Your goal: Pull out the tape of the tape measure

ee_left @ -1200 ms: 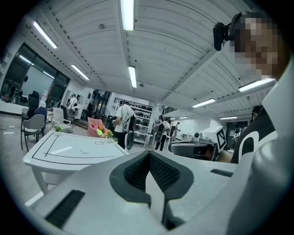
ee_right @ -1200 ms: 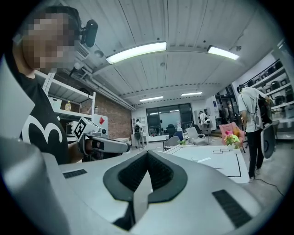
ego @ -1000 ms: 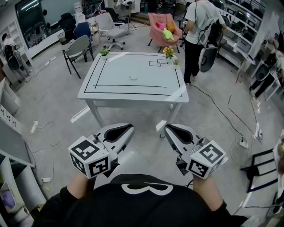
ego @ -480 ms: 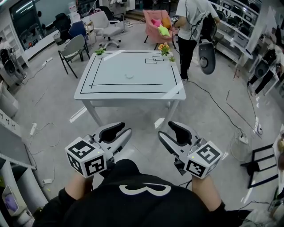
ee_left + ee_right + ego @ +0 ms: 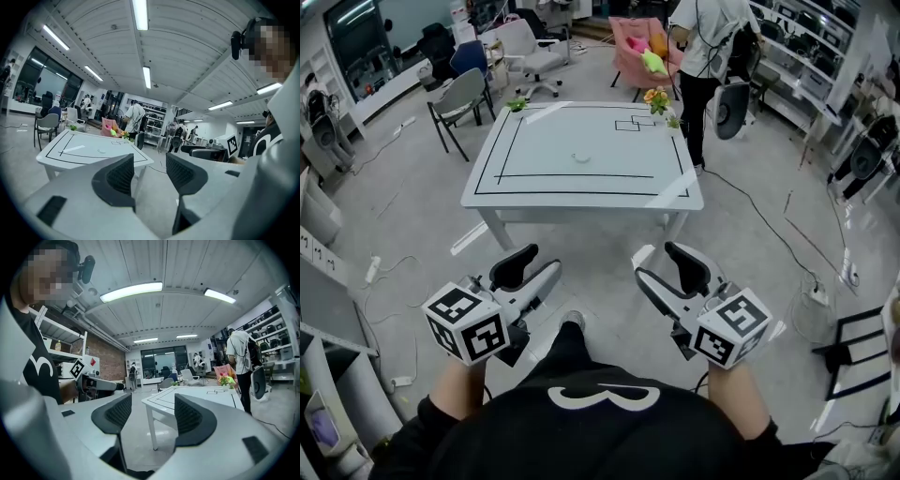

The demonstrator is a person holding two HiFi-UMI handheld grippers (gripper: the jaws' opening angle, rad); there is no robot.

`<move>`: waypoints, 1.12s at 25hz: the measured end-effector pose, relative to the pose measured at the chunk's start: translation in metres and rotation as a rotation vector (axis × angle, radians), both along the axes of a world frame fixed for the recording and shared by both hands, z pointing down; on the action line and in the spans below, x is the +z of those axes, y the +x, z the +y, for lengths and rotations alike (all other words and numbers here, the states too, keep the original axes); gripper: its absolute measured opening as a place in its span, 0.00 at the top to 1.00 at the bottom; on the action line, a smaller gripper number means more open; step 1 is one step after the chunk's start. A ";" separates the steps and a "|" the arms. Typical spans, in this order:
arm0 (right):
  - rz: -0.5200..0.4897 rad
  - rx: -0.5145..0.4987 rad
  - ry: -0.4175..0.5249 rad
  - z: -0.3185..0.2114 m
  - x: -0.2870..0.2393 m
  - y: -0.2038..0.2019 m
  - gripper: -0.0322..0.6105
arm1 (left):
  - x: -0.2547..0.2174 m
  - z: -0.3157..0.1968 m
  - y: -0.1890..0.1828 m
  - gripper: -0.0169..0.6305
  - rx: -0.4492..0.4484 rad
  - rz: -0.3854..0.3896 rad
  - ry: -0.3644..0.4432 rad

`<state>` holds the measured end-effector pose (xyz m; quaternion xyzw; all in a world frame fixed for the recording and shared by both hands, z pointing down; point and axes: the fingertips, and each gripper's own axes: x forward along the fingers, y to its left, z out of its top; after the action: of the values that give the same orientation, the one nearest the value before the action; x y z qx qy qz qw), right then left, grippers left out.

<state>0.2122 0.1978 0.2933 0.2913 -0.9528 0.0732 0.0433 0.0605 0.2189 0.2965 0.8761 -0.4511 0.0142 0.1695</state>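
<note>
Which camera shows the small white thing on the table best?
Head view: it looks down on the small white thing, though tiny. The left gripper view shows a flat speck; the right gripper view, nothing.

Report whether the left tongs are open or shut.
Open: the left tongs have just been opening; their pads stand apart, with nothing between them.

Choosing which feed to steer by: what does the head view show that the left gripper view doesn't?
Only the head view: the left gripper and right gripper together from above, and a power strip on the floor. Only the left gripper view: ceiling lights and the left jaws close up, apart, nothing between them. Both grippers' jaws have just been opening, empty. Shared: the white table, the pink chair and a standing person.
</note>
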 end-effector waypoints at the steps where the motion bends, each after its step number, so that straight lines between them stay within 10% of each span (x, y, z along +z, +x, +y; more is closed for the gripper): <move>1: 0.009 -0.002 -0.007 -0.006 0.003 -0.004 0.54 | 0.003 -0.005 -0.005 0.67 -0.003 0.000 -0.003; 28: 0.193 0.048 -0.214 -0.347 0.091 -0.156 0.52 | 0.101 -0.369 -0.143 0.65 0.107 -0.045 -0.209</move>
<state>0.0566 -0.1494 0.3844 0.3135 -0.9238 0.1469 0.1637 -0.0828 -0.1497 0.3975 0.8759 -0.4035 0.0898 0.2489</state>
